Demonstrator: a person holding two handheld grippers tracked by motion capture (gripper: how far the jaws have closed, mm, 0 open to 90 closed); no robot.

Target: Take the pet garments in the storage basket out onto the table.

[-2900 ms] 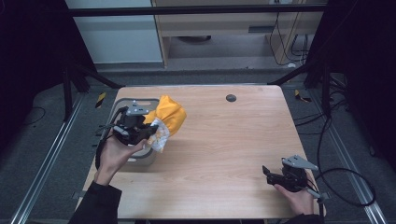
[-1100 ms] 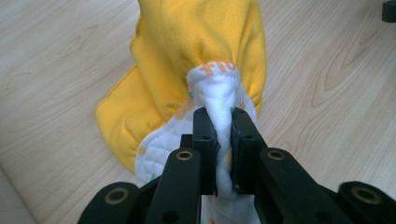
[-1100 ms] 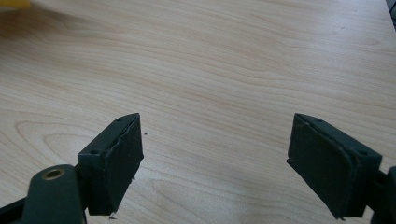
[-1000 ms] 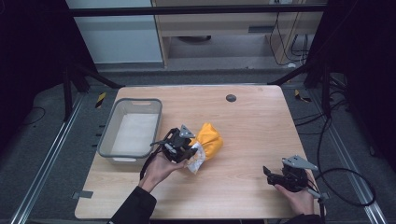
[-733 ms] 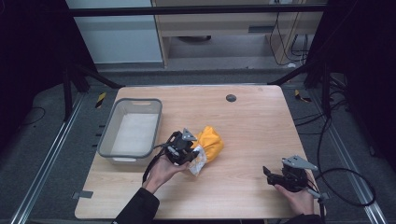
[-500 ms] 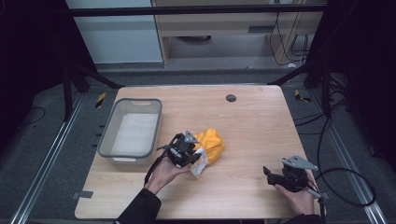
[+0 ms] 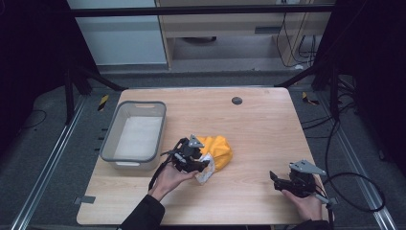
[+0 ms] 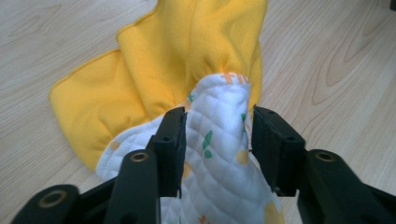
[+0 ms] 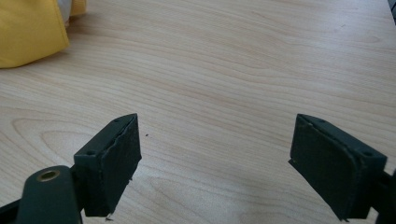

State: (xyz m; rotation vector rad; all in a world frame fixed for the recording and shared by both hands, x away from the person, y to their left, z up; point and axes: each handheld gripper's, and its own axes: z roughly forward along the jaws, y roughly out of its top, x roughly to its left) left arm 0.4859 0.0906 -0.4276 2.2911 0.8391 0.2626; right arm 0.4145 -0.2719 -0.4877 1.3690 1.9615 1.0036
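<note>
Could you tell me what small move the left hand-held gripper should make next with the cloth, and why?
Probably open: the left hand-held gripper grips the yellow cloth, which already lies on the table outside the grey bin.

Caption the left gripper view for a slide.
Left tool clamps the quilted white lining of a yellow cloth on the wooden table.

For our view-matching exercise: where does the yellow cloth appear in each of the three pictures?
High view: the yellow cloth lies mid-table, right of the grey bin.
Left gripper view: it spreads from the top centre down to between the left tool.
Right gripper view: its edge sits in the top-left corner.
Shared landmark: the wooden table.
</note>
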